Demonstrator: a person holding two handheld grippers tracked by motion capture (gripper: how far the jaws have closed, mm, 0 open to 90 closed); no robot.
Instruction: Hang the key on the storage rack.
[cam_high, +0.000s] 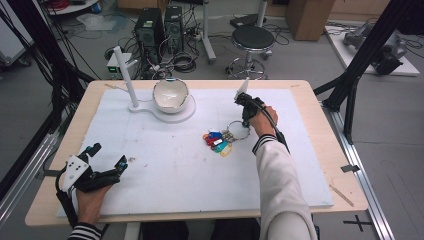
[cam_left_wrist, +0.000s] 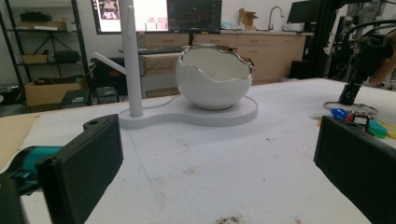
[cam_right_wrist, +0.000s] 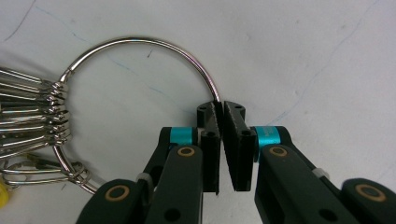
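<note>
The right gripper (cam_right_wrist: 221, 109) points down at the table, its two black jaws pinched together on the wire of a large metal key ring (cam_right_wrist: 140, 44), at the side of the loop away from the keys. No gap is left between the pads beyond the wire itself. From above, the same right gripper (cam_high: 245, 121) stands over the ring, with the person's white sleeve (cam_high: 280, 185) running back to the near edge of the table.

The ring lies flat on the white mat (cam_high: 175, 170). Across the loop from the grip, a row of smaller rings (cam_right_wrist: 56, 112) is threaded on it, carrying a bunch of coloured key tags (cam_high: 217, 141) in blue, red, green and yellow, which fan out to the left of the ring as the high view shows it.

Farther off, toward the back of the mat, a white stand (cam_high: 172, 114) holds a white bowl (cam_high: 171, 95) shaped like a cracked eggshell with a jagged, silvery rim. What can be seen of its inside is bare white. A thin white post (cam_high: 126, 77) rises from the same stand, just beside the bowl.

The left gripper (cam_high: 107, 161) rests at the near left corner of the mat, well apart from the keys, its jaws spread wide with only mat between them.
</note>
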